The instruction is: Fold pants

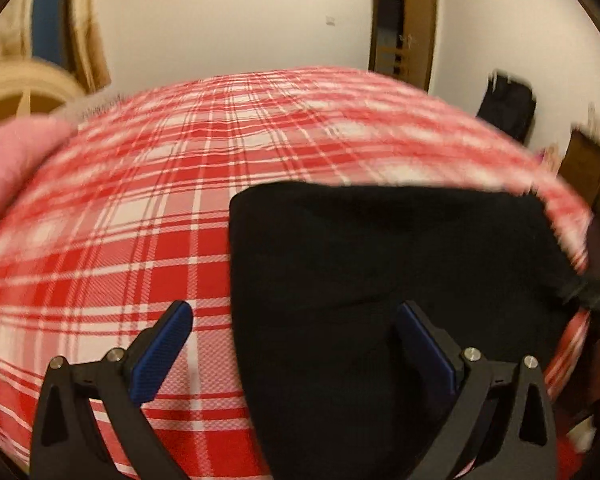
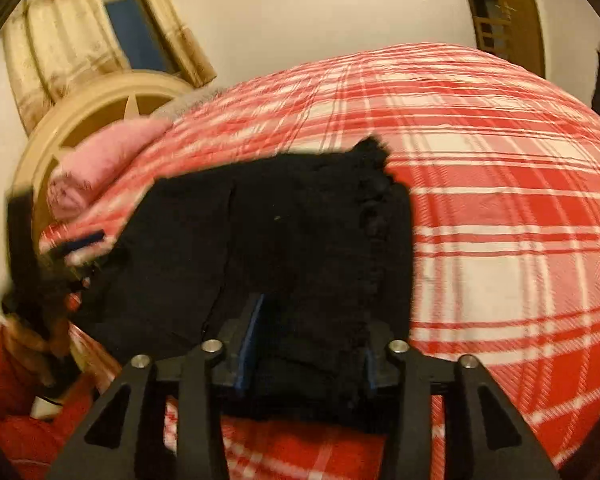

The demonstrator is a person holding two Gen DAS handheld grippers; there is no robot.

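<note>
Plaid bed (image 1: 140,240) bears black pants (image 1: 380,280), folds indistinct.

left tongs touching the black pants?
Cannot tell. In the left wrist view the left tongs stand wide open over the black pants; the right-hand finger overlaps the cloth, but no contact or gap shows.

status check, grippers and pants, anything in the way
Left gripper open over the pants' edge. Right gripper astride black pants, grip unclear. Pink cloth clear of them.
</note>
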